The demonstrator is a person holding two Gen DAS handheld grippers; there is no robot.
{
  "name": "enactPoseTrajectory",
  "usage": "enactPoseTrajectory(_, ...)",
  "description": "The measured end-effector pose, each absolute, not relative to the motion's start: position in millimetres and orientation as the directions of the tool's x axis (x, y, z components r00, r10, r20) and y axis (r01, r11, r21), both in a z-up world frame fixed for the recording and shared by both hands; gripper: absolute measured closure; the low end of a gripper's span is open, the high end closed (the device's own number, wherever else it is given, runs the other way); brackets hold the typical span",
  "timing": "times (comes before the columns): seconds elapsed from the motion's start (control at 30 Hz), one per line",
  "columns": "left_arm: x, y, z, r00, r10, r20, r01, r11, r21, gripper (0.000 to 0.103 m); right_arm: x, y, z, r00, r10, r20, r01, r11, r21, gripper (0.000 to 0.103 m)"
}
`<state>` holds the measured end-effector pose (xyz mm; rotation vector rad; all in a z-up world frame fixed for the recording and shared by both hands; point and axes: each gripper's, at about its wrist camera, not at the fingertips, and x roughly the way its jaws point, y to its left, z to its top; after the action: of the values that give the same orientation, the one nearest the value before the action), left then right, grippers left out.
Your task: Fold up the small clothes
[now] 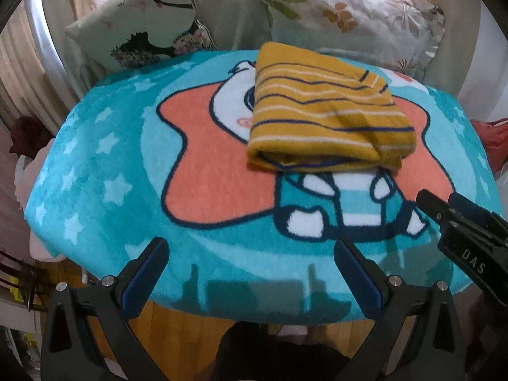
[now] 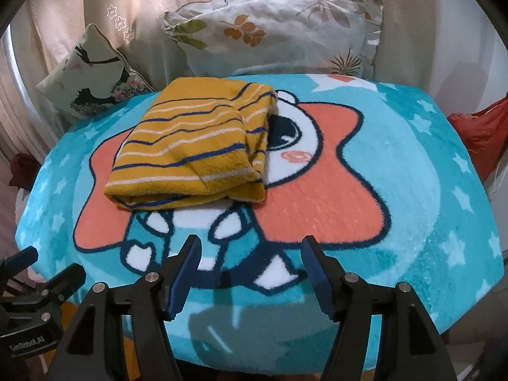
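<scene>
A mustard-yellow garment with navy and white stripes (image 1: 327, 111) lies folded in a compact bundle on the turquoise cartoon blanket (image 1: 104, 171). It also shows in the right wrist view (image 2: 190, 146), left of centre. My left gripper (image 1: 250, 250) is open and empty, held above the blanket's near edge, well short of the garment. My right gripper (image 2: 250, 254) is open and empty, also near the front edge, below and right of the bundle. The right gripper shows at the right of the left wrist view (image 1: 441, 203), and the left gripper shows at the lower left of the right wrist view (image 2: 47, 270).
Two pillows lean behind the blanket: a bird-print one (image 1: 139, 28) on the left and a leaf-print one (image 1: 349, 16) on the right. A curtain (image 2: 158, 9) hangs behind. Something red (image 2: 479, 133) sits at the right. Wooden floor (image 1: 177, 320) shows below the front edge.
</scene>
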<state>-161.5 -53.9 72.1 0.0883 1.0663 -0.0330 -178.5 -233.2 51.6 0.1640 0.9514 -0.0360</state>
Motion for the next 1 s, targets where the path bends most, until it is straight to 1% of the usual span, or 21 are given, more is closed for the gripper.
enactPoseTrajectory(0.57, -160.7, -53.2, 72.2, 0.466, -0.011, -0.885, 0.047, 0.999, 0.013, 0.0, -182.4, -225.3, 60.6, 0.605, 0.021, -0.796, 0.079, 0.993, 0.086, 0.031)
enactPoseTrajectory(1.0, -153.8, -61.8, 64.9, 0.437, -0.028, -0.899, 0.055, 0.998, -0.004, 0.0, -178.1, -233.0, 56.5, 0.59, 0.011, -0.808, 0.094, 0.992, 0.082, 0.03)
